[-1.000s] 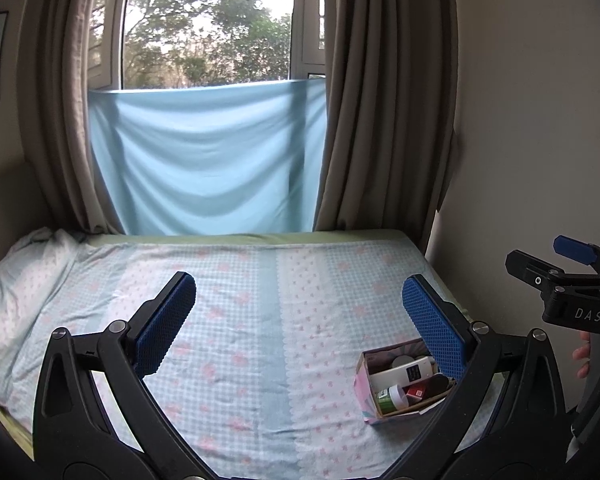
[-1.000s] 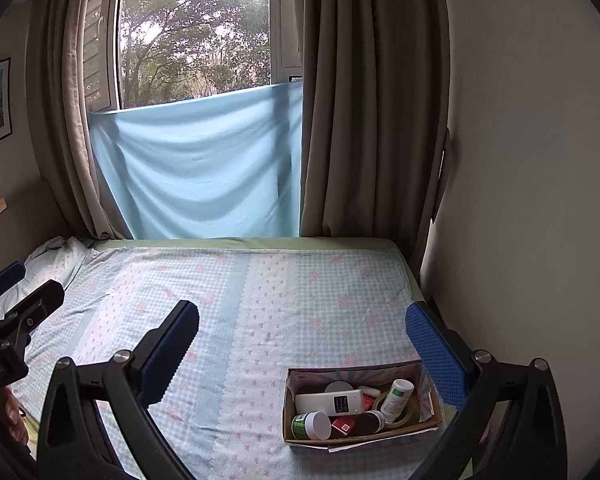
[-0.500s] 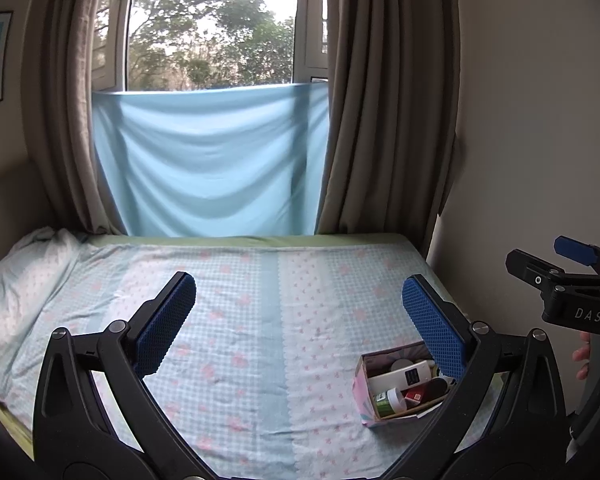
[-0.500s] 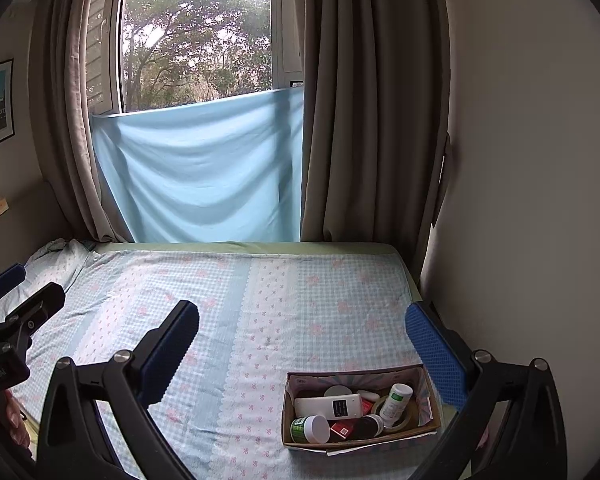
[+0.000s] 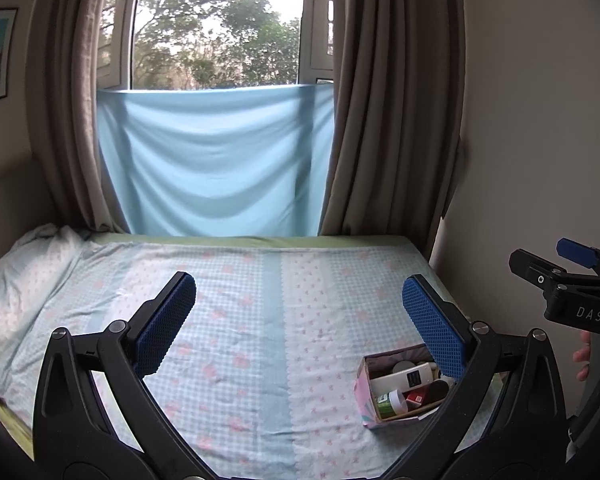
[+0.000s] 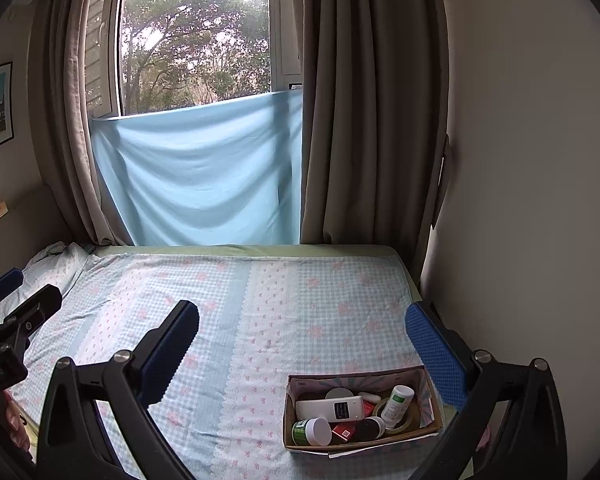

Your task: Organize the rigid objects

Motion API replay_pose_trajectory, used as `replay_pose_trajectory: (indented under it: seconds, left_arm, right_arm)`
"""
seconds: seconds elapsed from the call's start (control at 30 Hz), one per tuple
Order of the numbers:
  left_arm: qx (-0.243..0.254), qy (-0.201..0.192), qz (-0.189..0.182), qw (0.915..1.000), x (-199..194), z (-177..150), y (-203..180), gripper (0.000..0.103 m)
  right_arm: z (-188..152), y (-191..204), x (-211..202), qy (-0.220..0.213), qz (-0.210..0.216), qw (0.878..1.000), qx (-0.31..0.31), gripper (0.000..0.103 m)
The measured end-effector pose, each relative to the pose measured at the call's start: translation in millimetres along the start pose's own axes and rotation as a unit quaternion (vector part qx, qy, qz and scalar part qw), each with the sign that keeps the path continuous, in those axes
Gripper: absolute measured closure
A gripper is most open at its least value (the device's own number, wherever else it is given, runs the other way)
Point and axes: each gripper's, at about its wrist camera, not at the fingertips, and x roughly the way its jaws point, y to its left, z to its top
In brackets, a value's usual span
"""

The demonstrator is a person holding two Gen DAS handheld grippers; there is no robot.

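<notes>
A small cardboard box (image 6: 427, 388) sits on the bed at the near right; it also shows in the left wrist view (image 5: 365, 392). It holds a white remote (image 6: 330, 408), a green bottle with a white cap (image 6: 310, 431), a white bottle (image 6: 397, 400), a roll of tape (image 6: 404, 420) and red and dark items. My left gripper (image 5: 298, 316) is open and empty above the bed. My right gripper (image 6: 302, 332) is open and empty, above and behind the box. Each gripper shows at the edge of the other's view.
The bed (image 6: 260, 300) has a blue checked sheet with pink flowers. A rumpled pillow (image 5: 24, 272) lies at the far left. A wall (image 6: 520, 200) runs close along the right. Curtains (image 6: 372, 120) and a blue cloth (image 6: 204, 176) hang over the window behind.
Both views have tilted up and drawn back a little, so the box sits lower in each frame. Both grippers stay open and empty.
</notes>
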Motion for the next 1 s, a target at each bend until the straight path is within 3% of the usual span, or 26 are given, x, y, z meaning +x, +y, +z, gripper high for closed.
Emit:
replay_pose_trajectory:
  seconds: [0.73, 1.0]
  left_arm:
    - [-0.012, -0.004, 0.002, 0.9999, 3, 2, 12, 0.000]
    - [-0.002, -0.052, 0.031, 0.9982, -8, 2, 13, 0.000]
  right_arm:
    - [6, 6, 2, -0.006, 0.002, 1.000, -0.003, 0.000]
    - [8, 8, 8, -0.007, 0.000, 1.000, -0.003, 0.000]
